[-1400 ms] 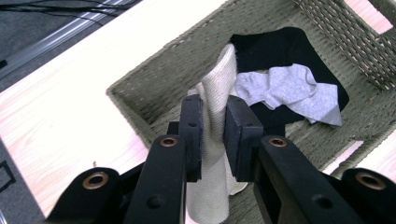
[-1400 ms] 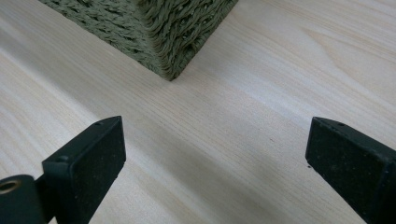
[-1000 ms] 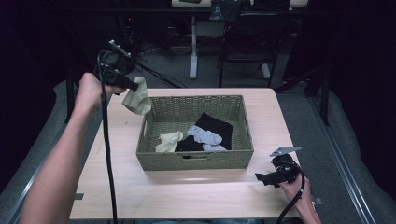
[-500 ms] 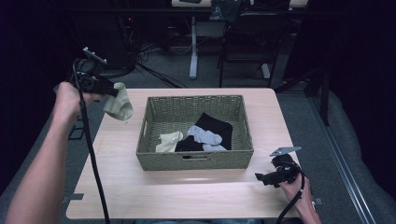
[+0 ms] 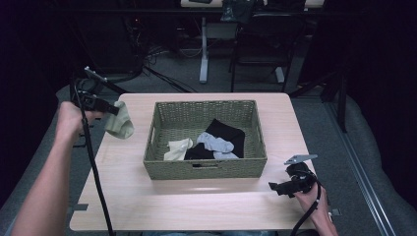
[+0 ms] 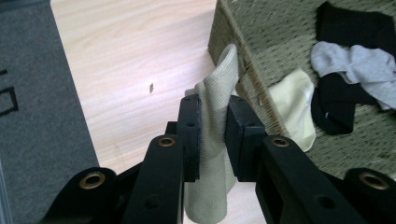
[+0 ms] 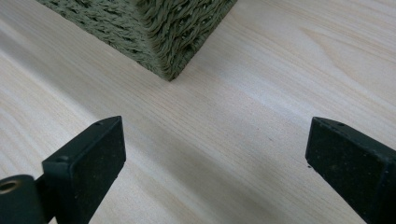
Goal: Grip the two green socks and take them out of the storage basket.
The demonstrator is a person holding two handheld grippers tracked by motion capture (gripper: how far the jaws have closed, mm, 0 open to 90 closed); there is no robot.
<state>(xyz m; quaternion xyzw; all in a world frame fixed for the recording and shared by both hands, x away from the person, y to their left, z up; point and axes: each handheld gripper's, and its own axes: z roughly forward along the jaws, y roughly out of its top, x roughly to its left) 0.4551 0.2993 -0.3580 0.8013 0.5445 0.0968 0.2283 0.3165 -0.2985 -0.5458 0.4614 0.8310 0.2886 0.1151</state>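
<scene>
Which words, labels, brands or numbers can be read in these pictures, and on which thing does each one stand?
None can be read. The woven basket, the socks in it, the beige sock clamped in the left gripper and the wooden table carry no print. The black marks on the grey floor are cut off and spell nothing.

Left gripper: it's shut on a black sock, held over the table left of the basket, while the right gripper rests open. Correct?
Not quite. The sock in the left gripper is pale olive-beige, not black, as the left gripper view shows. The rest holds: it hangs left of the basket, and the right gripper is open.
</scene>
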